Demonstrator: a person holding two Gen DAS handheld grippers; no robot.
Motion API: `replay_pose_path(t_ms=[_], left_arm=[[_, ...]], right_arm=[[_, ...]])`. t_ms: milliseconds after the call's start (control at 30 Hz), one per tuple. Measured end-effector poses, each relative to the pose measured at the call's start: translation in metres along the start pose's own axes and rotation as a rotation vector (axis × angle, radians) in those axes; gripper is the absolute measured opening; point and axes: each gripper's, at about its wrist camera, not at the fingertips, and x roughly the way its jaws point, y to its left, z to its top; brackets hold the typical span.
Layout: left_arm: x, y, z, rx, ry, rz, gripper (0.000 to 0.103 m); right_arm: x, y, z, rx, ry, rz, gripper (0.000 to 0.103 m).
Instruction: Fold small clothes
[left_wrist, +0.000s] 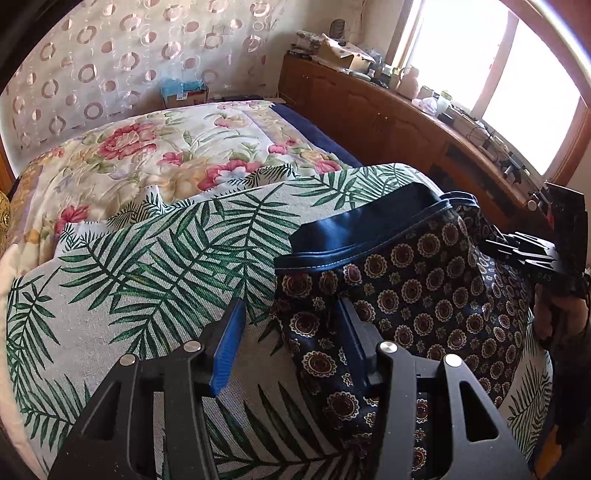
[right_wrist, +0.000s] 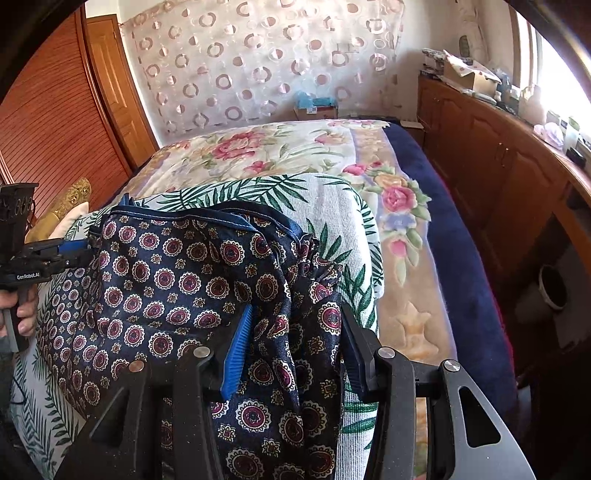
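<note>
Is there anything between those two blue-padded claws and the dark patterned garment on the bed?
Nothing visible. The navy medallion-print garment lies on the palm-leaf cloth. The right gripper already has a fold of it between its open fingers, and the left gripper sits at its edge, one finger over the fabric, the other over bare cloth.

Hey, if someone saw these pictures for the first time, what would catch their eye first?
Probably the navy medallion-print garment, lying rumpled on the palm-leaf cloth in the foreground. Behind it spreads the floral quilt, and bright windows glare at far right.
</note>
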Motion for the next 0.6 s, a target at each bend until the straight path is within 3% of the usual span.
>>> replay_pose_path(t_ms=[133,167,233,400,467,600], left_arm=[[0.001,0.000,0.000,0.006,-0.012,-0.015,0.045],[0.001,0.000,0.000,0.005,-0.013,-0.026,0.036],[0.000,0.000,-0.001,-0.001,-0.009,-0.041,0.030],[-0.001,-0.002,-0.002,-0.003,-0.008,-0.056,0.014],[-0.004,-0.004,-0.001,-0.006,-0.013,-0.058,0.008],[-0.021,-0.009,0.001,-0.014,-0.059,-0.062,0.006]], right_arm=[[0.002,-0.001,0.000,0.010,0.002,0.017,0.047],[0.002,-0.001,0.000,0.012,0.003,0.020,0.047],[0.002,-0.001,0.000,0.004,0.004,0.021,0.046],[0.001,0.003,-0.002,-0.010,0.000,0.044,0.032],[0.001,0.003,-0.003,-0.010,0.003,0.072,0.020],[-0.002,-0.001,-0.005,-0.012,0.001,0.119,0.016]])
